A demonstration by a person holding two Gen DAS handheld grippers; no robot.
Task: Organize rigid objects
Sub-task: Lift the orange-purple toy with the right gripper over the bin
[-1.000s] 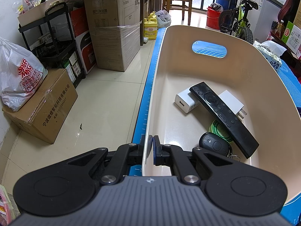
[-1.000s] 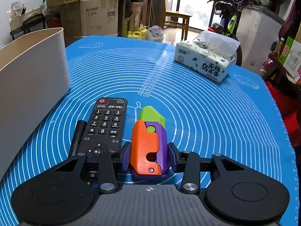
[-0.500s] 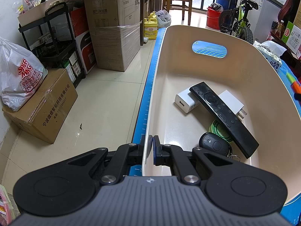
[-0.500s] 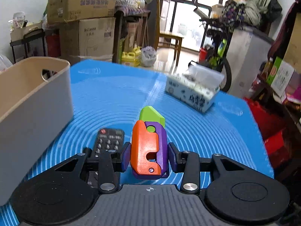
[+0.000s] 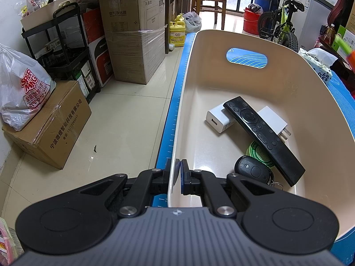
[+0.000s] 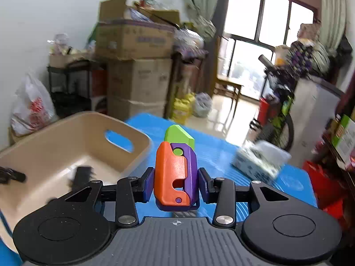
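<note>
My left gripper [image 5: 178, 175] is shut on the near left rim of the beige bin [image 5: 288, 71]. Inside the bin lie a black remote [image 5: 261, 137], two white chargers [image 5: 216, 119], a green round tin [image 5: 258, 153] and a black key fob [image 5: 251, 169]. My right gripper [image 6: 176, 177] is shut on an orange, purple and green toy knife [image 6: 175, 173] and holds it in the air, right of the bin [image 6: 66, 146]. The toy's blurred tip shows at the far right edge of the left wrist view [image 5: 346, 48].
A blue mat [image 6: 221, 150] covers the table. A tissue pack [image 6: 257, 159] lies on it at the right. Cardboard boxes [image 5: 133, 44], a black shelf cart [image 5: 62, 51] and a plastic bag [image 5: 22, 88] stand on the floor to the left. A bicycle [image 5: 279, 24] is at the back.
My right gripper has lifted the toy knife off the mat and swung it up and leftward toward the bin; the keypad remote has dropped out of view. The left gripper has not moved.
</note>
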